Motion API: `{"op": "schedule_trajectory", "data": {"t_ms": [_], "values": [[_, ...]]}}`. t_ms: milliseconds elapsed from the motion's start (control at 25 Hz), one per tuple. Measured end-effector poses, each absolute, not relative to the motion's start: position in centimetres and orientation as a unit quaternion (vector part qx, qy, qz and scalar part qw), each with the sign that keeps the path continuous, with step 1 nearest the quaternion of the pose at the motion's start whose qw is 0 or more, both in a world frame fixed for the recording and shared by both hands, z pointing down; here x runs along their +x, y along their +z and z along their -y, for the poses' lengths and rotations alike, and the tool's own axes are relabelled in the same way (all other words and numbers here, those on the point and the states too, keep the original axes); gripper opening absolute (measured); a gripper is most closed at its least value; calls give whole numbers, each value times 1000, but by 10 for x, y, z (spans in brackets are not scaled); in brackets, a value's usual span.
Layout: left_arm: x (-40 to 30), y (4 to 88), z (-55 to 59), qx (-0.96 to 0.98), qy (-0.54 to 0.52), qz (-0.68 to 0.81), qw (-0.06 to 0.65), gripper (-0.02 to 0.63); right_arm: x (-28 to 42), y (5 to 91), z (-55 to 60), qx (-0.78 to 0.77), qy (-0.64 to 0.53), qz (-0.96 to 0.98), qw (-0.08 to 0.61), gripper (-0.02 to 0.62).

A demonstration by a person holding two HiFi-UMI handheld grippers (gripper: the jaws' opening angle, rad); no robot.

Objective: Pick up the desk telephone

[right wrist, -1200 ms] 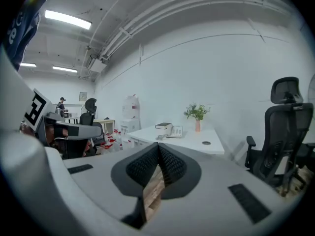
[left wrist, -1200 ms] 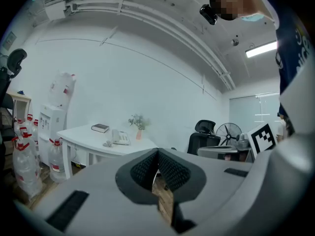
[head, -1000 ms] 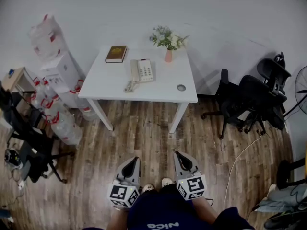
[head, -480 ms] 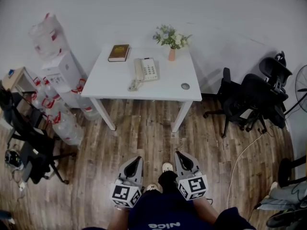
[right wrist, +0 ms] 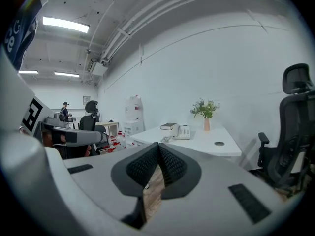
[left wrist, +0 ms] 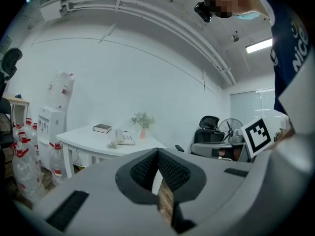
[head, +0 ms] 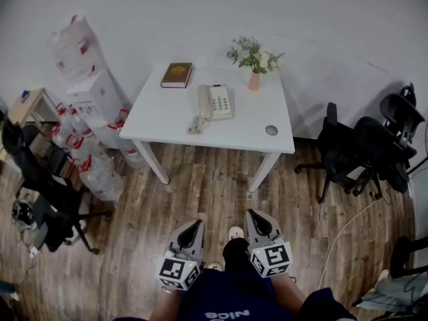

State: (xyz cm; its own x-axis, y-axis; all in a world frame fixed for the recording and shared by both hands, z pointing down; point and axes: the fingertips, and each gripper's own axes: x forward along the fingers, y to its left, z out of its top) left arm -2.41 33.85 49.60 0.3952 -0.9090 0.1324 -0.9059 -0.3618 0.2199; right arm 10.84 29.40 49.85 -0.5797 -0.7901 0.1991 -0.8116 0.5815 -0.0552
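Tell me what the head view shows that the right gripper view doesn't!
Only the head view shows the person's shoe and a white cable lying on the wooden floor. Only the right gripper view shows the ceiling lights and a far-off person standing in the room. Both show the white table with the desk telephone, the brown book and the vase of flowers on it.
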Motion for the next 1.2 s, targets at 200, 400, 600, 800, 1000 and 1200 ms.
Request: {"op": "schedule_trajectory", "data": {"t_ms": [200, 400, 600, 800, 1000, 1200], "values": [[-16, 492, -297, 821, 0, 558, 124, 17, 110, 497, -247, 437, 72, 894, 73, 23], [-10, 486, -247, 806, -8, 578, 125, 15, 117, 491, -196, 424, 70, 901, 64, 23], [4, 483, -201, 798, -6, 591, 118, 17, 131, 488, -151, 413, 69, 906, 58, 23], [20, 486, -162, 794, -3, 597, 118, 17, 143, 492, -113, 405, 74, 910, 53, 23], [35, 490, -140, 793, 0, 597, 126, 17, 155, 497, -87, 406, 89, 908, 49, 23], [35, 497, -127, 790, 3, 597, 141, 15, 154, 502, -79, 401, 101, 909, 56, 23]]}}
